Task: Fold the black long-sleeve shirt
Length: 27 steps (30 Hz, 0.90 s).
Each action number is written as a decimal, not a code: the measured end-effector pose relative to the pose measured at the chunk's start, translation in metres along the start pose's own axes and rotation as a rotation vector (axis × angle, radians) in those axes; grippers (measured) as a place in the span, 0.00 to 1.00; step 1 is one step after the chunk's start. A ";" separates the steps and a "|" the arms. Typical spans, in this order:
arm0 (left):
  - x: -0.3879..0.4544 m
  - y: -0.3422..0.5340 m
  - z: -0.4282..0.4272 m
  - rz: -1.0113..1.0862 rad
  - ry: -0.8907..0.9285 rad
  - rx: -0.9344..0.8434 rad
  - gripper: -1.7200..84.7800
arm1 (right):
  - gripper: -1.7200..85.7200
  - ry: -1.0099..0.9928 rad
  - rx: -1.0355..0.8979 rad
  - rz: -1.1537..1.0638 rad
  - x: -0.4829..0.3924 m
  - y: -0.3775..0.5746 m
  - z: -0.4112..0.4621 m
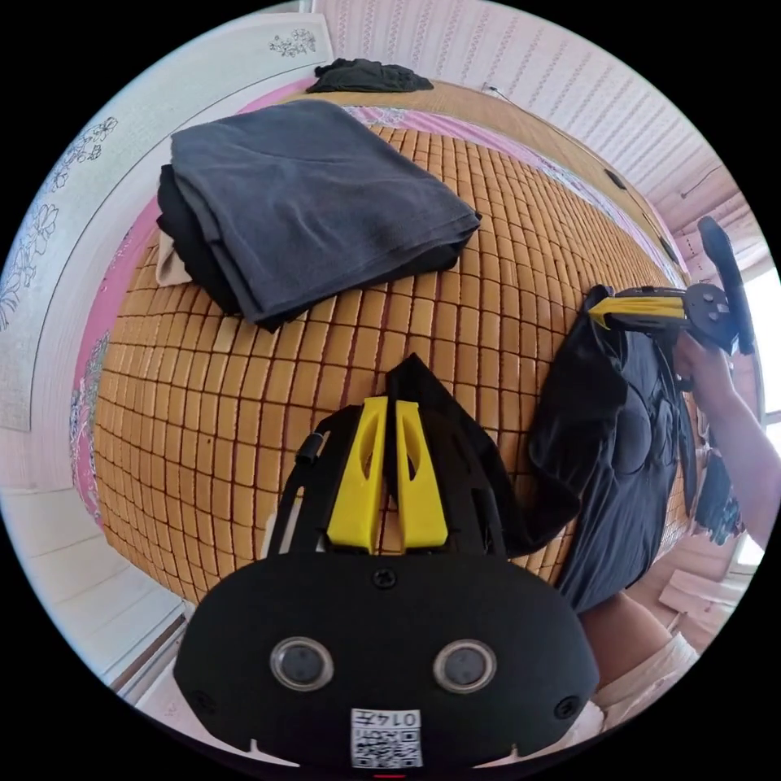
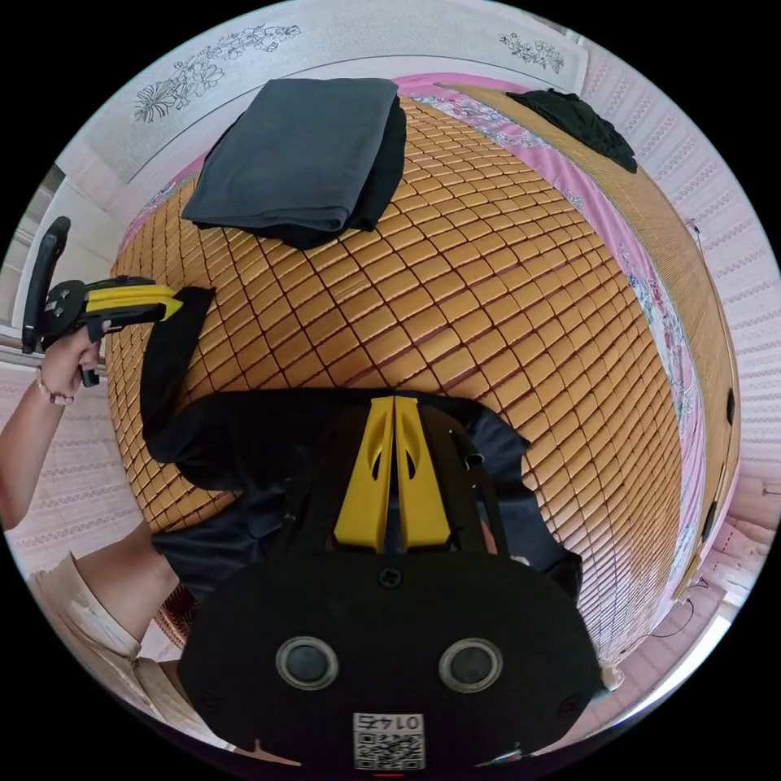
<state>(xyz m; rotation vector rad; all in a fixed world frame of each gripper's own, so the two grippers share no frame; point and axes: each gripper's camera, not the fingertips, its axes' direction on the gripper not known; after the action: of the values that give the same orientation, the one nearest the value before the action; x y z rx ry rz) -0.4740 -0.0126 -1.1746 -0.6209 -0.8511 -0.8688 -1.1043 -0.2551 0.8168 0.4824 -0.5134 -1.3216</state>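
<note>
Black long-sleeve shirt (image 1: pixel 618 455): draped over the bamboo mat's (image 1: pixel 504 285) near edge. Left hand-held gripper (image 1: pixel 389 407) and right hand-held gripper (image 2: pixel 394 403): each clenched on its fabric. Folded grey stack (image 1: pixel 301 195): far side of mat.

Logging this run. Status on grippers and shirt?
Left gripper, right gripper both shut on black shirt, held above mat. Folded stack well clear.

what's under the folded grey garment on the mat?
Under the grey garment: a folded black garment, beige fabric peeking below it, all on the bamboo mat. Anything deeper is covered.
</note>
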 end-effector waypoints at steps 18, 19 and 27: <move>-0.187 0.200 -0.131 -0.694 0.145 0.226 0.06 | 0.05 -0.058 0.056 -0.051 0.009 -0.015 0.033; -0.195 0.203 -0.126 -0.712 0.182 0.206 0.07 | 0.07 -0.052 0.007 -0.090 -0.002 -0.013 0.046; -0.189 0.209 -0.128 -0.510 0.210 0.195 0.09 | 0.02 0.057 0.001 -0.199 -0.034 0.001 0.060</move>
<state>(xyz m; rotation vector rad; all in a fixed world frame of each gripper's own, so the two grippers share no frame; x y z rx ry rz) -0.3178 0.0717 -1.4278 -0.1327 -0.9028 -1.2675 -1.1456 -0.2241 0.8630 0.5814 -0.4272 -1.4930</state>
